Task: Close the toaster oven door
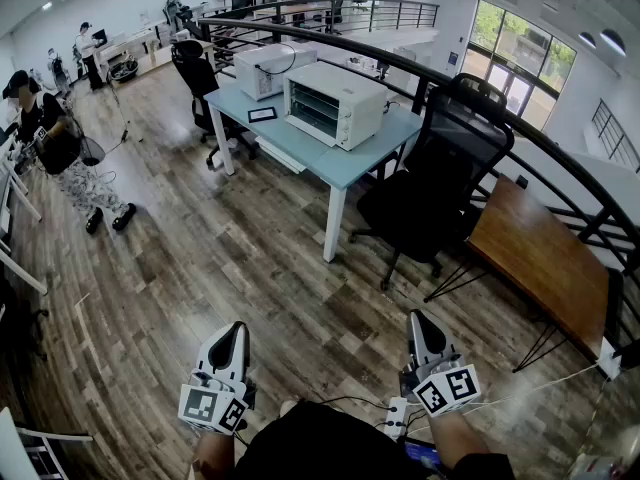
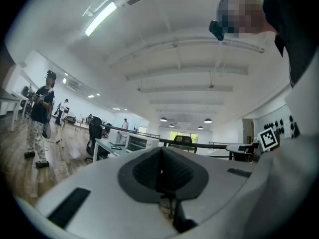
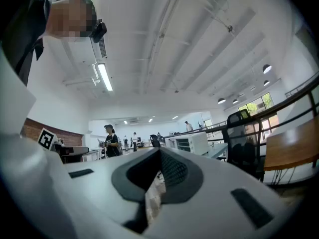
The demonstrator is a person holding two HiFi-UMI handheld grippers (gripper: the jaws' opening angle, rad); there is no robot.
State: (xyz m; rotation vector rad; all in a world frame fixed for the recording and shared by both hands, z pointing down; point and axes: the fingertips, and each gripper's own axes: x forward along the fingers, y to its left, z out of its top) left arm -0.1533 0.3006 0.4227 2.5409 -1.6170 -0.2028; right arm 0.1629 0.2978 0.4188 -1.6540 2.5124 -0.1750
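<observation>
Left tongs: lower left of the head view, pointing up the frame toward the table; in the left gripper view the two dark pads meet along a single seam, jaws together with nothing between them
Right tongs: lower right of the head view, level with the left pair and well apart from it; in the right gripper view the jaws are together at the tips and hold nothing
Marker cubes: one sits at the rear of each pair, at the bottom edge of the head view, left and right
Toaster oven: white, standing on the table in the upper middle of the head view, far from both tongs, glass front turned toward the lower left; from here the door looks flat against the front, though it is too small to be sure; it also shows small in the middle distance above the left jaws and right of centre above the right jaws
Table: pale blue top on white legs, upper middle of the frame
Second white appliance: on the same table, behind the toaster oven
Office chair: black, just right of the table
Wooden desk: right edge of the frame
Person: standing at the left edge on the wood floor
</observation>
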